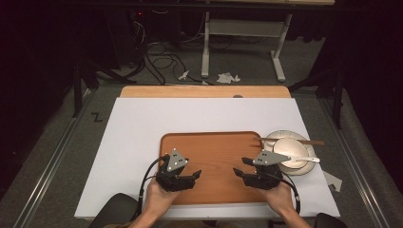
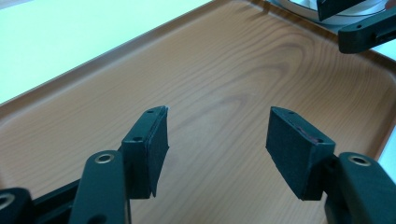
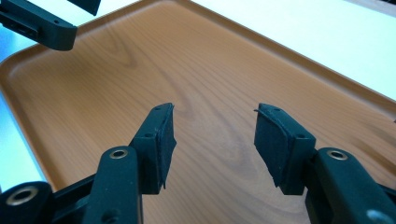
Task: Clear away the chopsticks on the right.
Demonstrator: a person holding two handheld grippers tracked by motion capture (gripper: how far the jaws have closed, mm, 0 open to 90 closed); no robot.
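Both the left gripper [image 1: 193, 175] and the right gripper [image 1: 239, 169] hover with jaws apart and empty over the near half of the wooden tray [image 1: 214, 147], which lies directly beneath them and looks stiff, light and smooth, best pinched at its raised side rims.

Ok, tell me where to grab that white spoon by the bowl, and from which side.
Take the white spoon by its handle end, which juts past the bowl toward the plate rim on the right. Come from above with the right gripper, jaws across the handle; its other end lies in the bowl, probably harder to pinch.
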